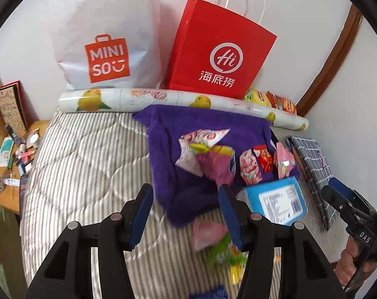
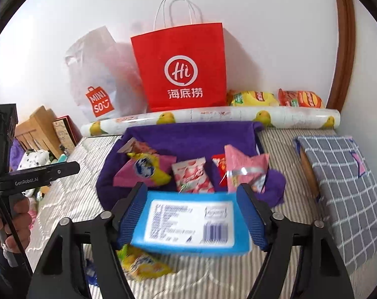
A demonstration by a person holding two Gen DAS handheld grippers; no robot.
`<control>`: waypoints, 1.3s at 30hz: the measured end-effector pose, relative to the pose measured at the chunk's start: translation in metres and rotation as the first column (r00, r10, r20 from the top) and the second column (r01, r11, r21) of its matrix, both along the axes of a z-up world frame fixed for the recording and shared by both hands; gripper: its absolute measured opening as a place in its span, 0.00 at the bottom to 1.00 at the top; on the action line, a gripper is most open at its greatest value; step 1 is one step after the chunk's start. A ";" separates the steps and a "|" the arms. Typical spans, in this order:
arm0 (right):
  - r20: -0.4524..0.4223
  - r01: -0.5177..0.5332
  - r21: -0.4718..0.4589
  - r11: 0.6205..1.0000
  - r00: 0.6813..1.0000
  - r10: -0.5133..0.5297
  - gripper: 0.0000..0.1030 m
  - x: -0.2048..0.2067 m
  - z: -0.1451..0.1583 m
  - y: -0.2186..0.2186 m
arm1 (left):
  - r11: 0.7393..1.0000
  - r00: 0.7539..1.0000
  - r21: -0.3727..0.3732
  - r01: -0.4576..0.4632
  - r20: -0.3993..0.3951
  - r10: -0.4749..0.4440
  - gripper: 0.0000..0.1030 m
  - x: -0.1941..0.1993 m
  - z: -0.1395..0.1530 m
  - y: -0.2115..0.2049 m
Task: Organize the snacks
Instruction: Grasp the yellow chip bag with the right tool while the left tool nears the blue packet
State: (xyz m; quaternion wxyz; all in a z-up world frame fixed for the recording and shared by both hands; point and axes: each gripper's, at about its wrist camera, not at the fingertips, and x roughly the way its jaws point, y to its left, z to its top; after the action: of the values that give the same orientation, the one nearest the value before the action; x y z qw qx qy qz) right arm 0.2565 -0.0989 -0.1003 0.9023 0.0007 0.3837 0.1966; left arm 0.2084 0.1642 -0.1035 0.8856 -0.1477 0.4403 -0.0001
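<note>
Right now we have the blue box [image 2: 191, 224] gripped across its short ends by the right gripper [image 2: 192, 215], lifted off the striped bedcover [image 2: 295, 269] just in front of the purple cloth [image 2: 188, 137] where the snack packets [image 2: 192, 174] already lie. Its long axis runs side to side between the two pads, and its white label with the barcode faces up toward us.

We judge it a light cardboard carton: stiff enough along its length to take the squeeze, though the walls would dent under too much pressure. The end faces look like the sound place to hold it.

Our left gripper [image 1: 186, 214] stands open with nothing between its fingers, above the cloth's near edge. The loose packets below it [image 1: 226, 251] look soft, crinkly and slippery; we would pinch those by a sealed edge.
</note>
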 end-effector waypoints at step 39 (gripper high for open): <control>-0.137 -0.175 -0.165 0.971 0.979 0.153 0.72 -0.073 -0.117 0.073 | 0.999 0.998 -0.036 0.006 -0.055 -0.008 0.51 -0.086 -0.035 0.005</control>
State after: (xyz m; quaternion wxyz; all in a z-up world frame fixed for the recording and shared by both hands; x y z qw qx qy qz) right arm 0.1832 -0.0264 -0.2174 0.8540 -0.0988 0.4535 0.2352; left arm 0.1220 0.1695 -0.1387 0.8703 -0.1619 0.4652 -0.0067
